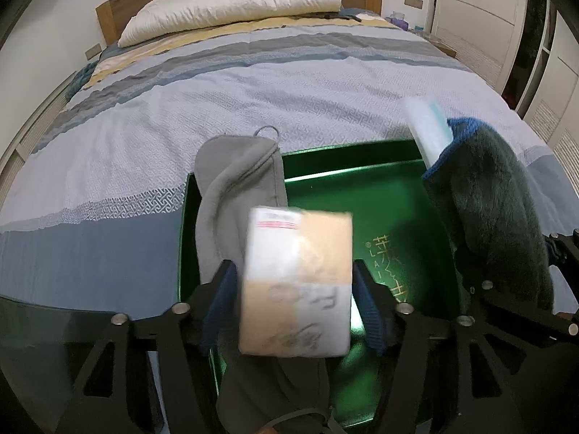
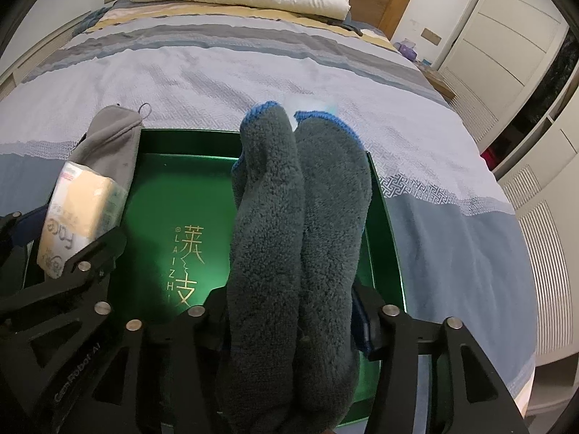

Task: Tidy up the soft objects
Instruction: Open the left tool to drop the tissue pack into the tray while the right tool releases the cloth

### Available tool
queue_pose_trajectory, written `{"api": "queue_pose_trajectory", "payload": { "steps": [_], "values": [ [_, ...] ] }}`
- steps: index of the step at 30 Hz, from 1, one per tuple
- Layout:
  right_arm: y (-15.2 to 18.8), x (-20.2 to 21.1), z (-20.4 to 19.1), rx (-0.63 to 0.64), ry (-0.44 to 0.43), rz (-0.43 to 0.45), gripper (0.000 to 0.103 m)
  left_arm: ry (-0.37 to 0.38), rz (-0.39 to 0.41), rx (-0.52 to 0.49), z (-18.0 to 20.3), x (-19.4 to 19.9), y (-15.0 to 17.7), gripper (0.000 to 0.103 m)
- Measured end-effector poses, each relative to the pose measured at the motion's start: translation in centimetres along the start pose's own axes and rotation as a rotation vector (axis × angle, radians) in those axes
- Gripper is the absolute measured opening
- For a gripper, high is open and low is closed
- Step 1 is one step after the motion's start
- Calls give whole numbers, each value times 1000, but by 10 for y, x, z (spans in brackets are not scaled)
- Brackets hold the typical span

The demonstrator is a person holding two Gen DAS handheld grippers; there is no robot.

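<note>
Left tongs stand apart around a blurred tissue pack; right tongs stand apart around a fuzzy grey-blue towel. Both hang over the green box on the bed. A grey cloth drapes its rim. The towel's lower end is cut off.

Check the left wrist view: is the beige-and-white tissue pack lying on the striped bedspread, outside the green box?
No: the tissue pack sits between the left gripper fingers, over the green box.
</note>
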State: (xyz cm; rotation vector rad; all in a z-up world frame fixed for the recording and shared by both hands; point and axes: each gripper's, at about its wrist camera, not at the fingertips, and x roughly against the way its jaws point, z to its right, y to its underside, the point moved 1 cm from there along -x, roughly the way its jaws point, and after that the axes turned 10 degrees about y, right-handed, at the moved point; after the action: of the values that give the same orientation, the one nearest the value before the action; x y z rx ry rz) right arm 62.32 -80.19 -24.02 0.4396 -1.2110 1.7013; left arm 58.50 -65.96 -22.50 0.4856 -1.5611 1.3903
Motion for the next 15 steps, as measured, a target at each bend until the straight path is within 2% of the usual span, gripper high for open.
{"api": "queue_pose_trajectory", "payload": {
  "steps": [7, 15],
  "values": [
    [-1, 8, 7, -17, -4, 1, 62, 5, 18, 15, -3, 6, -4, 63],
    [-3, 20, 12, -29, 2, 11, 65, 10, 37, 28, -5, 15, -8, 64]
  ]
}}
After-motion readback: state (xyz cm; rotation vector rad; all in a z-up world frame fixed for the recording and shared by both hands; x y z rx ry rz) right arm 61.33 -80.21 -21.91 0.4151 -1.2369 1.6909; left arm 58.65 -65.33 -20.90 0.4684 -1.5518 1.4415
